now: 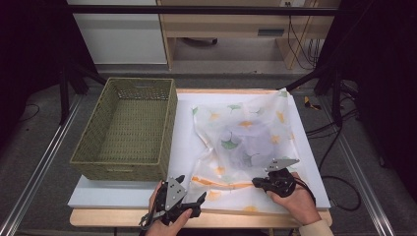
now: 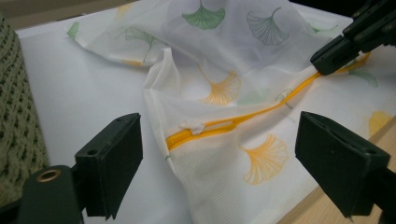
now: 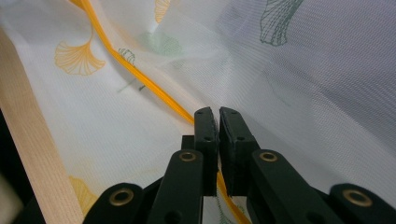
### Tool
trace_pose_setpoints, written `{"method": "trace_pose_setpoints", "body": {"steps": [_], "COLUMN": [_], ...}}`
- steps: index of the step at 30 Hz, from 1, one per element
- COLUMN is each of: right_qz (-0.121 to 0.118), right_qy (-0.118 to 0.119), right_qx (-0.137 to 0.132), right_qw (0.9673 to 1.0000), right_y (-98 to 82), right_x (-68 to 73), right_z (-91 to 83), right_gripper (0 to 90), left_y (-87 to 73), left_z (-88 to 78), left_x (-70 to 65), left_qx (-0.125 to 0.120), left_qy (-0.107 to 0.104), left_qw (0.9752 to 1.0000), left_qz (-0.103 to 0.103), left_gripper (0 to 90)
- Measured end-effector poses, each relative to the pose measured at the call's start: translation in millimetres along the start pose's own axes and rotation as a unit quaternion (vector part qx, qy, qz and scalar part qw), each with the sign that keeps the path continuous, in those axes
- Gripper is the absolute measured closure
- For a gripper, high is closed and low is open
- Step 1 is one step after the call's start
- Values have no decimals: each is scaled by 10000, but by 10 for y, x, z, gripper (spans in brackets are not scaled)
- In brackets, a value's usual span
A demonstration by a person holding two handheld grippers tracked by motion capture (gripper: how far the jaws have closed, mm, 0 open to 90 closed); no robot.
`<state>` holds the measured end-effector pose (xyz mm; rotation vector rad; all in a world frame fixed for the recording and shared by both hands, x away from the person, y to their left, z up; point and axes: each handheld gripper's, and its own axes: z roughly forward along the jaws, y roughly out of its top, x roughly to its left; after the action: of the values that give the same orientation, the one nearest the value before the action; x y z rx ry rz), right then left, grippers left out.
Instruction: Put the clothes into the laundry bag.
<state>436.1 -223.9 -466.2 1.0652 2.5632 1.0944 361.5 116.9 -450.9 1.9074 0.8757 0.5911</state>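
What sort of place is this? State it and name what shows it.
Probably a lab set up for recording handling tasks, not a home. A white work board lies on a wooden table, black frame bars and loose cables surround it, and each hand works a hand-held gripper on a mesh laundry bag.

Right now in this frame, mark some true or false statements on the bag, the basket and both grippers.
1. The right gripper is shut on the mesh bag at its orange zipper. True.
2. The left gripper is clamped on the bag. False: its jaws stand wide open, with the zipper's end in front of them, untouched.
3. The basket holds the bag. False: the basket is empty, and the bag lies beside it on the white board.
4. The bag is printed with ginkgo leaves. True.
5. The zipper is fully open. False: most of it looks closed.
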Motion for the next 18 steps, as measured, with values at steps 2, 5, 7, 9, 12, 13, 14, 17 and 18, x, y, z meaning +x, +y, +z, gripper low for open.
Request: {"method": "trace_pose_setpoints", "body": {"steps": [2,5,7,9,12,13,14,17,18], "right_qz": [-4,-30,-45,-44,-31,-42,-7,-1,17], "right_qy": [18,53,83,92,144,152,167,183,175], "right_qx": [-14,-58,-80,-112,-196,-239,-265,-378,-388], "right_qw": [10000,10000,9999,9999,9997,9996,9995,9991,9991], "right_y": [5,10,11,14,20,21,24,26,29], "right_x": [11,26,34,39,45,42,45,39,41], "right_z": [8,15,19,24,17,11,2,-11,-19], "right_gripper": [845,839,820,801,768,761,748,710,688], "left_y": [-36,-84,-103,-122,-135,-138,-140,-146,-146], "left_z": [-22,-30,-33,-31,-27,-24,-24,-15,-15], "left_x": [21,49,73,87,91,88,89,99,108], "left_qx": [29,134,189,242,261,279,311,327,311], "left_qy": [35,76,89,91,81,74,68,56,67], "left_qw": [10000,9999,9998,9997,9996,9995,9994,9993,9994], "left_qz": [13,49,32,36,73,95,132,145,139], "left_gripper": [156,162,162,163,173,180,181,182,182]}}
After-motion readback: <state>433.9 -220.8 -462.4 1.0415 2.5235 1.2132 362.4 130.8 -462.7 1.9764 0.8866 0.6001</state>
